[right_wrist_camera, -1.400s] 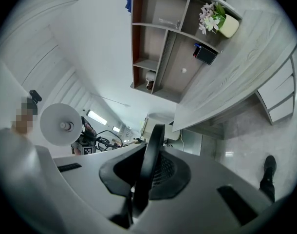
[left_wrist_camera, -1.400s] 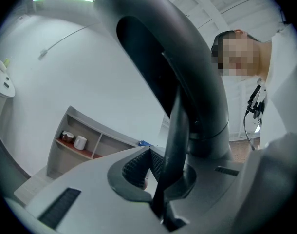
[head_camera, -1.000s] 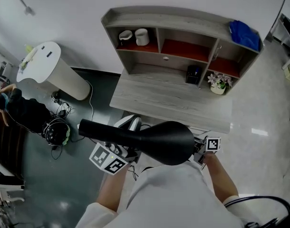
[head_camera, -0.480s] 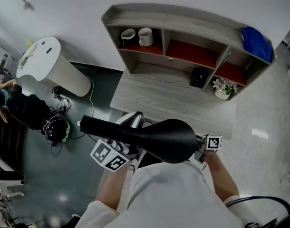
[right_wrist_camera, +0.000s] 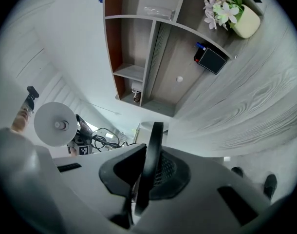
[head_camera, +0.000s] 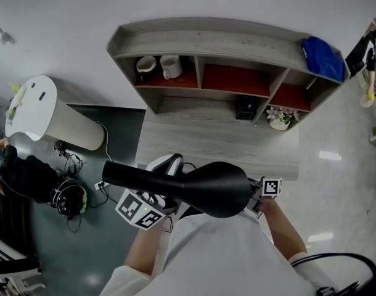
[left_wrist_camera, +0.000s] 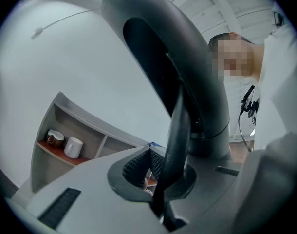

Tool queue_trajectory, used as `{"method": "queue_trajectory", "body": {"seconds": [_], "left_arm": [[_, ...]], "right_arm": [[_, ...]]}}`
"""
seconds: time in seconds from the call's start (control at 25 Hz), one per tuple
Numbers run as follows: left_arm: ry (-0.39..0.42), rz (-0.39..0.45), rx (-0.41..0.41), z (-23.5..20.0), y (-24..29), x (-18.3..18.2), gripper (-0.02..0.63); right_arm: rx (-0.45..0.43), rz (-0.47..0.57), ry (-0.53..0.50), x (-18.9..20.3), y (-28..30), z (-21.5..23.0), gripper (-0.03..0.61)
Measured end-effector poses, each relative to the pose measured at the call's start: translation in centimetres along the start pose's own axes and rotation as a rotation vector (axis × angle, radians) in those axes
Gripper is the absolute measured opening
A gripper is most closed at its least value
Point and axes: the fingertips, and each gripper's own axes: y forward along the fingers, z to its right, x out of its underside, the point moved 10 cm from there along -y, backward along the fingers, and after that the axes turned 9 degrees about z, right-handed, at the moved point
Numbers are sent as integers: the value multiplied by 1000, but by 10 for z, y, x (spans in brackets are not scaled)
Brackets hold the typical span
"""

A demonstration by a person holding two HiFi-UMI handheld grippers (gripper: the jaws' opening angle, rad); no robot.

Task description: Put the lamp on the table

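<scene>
I carry a black lamp (head_camera: 206,187) level in front of me, its wide rounded end to the right and its narrow neck pointing left. The left gripper (head_camera: 166,165) sits under the neck. In the left gripper view its jaws (left_wrist_camera: 160,179) are shut on a thin black part of the lamp (left_wrist_camera: 187,82), below the thick curved arm. My right gripper (head_camera: 254,193) holds the wide end, and its jaws (right_wrist_camera: 146,174) are shut on a thin black rim (right_wrist_camera: 153,140). The grey wooden table (head_camera: 219,147) lies just beyond the lamp.
A shelf unit (head_camera: 225,42) stands at the table's back, holding two mugs (head_camera: 171,66), a small black box (head_camera: 245,110), a flower pot (head_camera: 279,119) and a blue cloth (head_camera: 323,49). A white cylinder (head_camera: 46,113), cables and a headset (head_camera: 68,199) lie on the floor at left.
The head view has swung, so the table and shelf unit now sit further left. Both grippers keep the same hold on the lamp.
</scene>
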Motion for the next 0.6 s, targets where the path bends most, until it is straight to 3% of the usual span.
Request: {"method": "queue_trajectory", "body": {"seconds": [0.6], "left_arm": [[-59, -95, 186, -123, 40, -5, 8]], "right_arm": [[84, 194, 2, -10, 81, 25, 21]]}}
